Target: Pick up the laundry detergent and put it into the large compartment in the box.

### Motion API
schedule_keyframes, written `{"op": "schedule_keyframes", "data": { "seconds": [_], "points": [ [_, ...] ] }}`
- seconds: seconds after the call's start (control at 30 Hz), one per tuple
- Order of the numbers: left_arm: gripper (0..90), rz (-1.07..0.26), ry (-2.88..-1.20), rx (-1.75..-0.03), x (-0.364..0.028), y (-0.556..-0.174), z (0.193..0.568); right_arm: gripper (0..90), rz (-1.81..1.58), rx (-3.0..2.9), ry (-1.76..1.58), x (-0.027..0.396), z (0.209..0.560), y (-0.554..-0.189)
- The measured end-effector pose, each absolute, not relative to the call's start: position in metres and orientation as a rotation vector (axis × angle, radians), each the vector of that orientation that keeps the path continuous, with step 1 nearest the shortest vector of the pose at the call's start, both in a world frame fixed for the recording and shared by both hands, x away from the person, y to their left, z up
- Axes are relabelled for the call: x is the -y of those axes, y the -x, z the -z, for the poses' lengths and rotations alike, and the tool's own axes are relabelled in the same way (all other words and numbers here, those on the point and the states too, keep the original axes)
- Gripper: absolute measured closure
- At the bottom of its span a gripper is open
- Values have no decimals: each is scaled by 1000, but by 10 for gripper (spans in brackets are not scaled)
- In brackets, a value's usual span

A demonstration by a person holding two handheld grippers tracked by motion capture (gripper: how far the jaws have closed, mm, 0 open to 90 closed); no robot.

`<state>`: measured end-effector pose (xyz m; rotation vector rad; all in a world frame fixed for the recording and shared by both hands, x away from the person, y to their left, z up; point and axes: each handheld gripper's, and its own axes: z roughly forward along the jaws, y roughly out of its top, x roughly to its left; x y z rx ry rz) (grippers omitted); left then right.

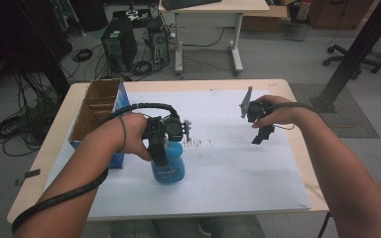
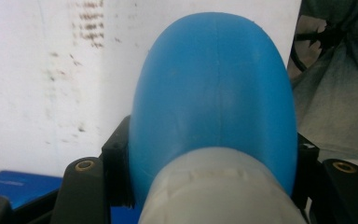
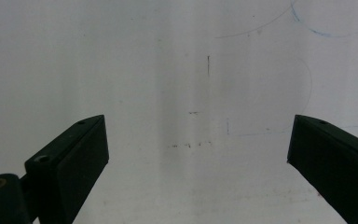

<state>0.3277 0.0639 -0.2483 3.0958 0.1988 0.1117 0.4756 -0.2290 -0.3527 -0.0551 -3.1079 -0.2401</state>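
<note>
The blue bottle (image 1: pixel 168 168) stands near the white sheet's (image 1: pixel 238 168) front left, just beside the cardboard box (image 1: pixel 96 111). The left gripper (image 1: pixel 159 148) clamps its neck from above. The right gripper (image 1: pixel 263 135) hangs wide apart and empty over bare sheet toward the right edge.

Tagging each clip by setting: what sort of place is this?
Probably a lab or office workroom: a black computer tower on the floor amid loose cables, and a white desk behind.
</note>
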Motion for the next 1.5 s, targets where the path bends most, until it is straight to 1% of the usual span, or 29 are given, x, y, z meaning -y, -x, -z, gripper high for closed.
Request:
{"op": "schedule_keyframes", "data": {
  "seconds": [0.1,0.13,0.2,0.3,0.47,0.67,0.87,1.23,1.37,1.5],
  "points": [
    [381,-113,-3093,-286,-63,-329,241,52,246,3108,54,229,352,-475],
    [381,-109,-3092,-368,-63,-330,237,52,251,3108,48,229,352,-476],
    [381,-105,-3082,-474,-63,-332,232,52,248,3108,49,229,352,-476],
    [381,-125,-3059,-595,-64,-333,222,52,245,3110,49,230,352,-476],
    [381,-156,-3016,-710,-65,-333,204,52,253,3110,51,231,351,-476],
    [382,-143,-2966,-861,-66,-335,185,52,260,3107,50,231,350,-476],
    [382,-165,-2928,-1034,-70,-341,171,52,261,3111,45,231,349,-475],
    [382,-195,-2842,-1273,-87,-350,144,52,265,3109,36,230,350,-474],
    [382,-203,-2845,-1322,-93,-354,134,52,261,3111,32,230,351,-474],
    [382,-204,-2803,-1397,-101,-360,123,52,258,3109,34,230,351,-475]
  ]
}}
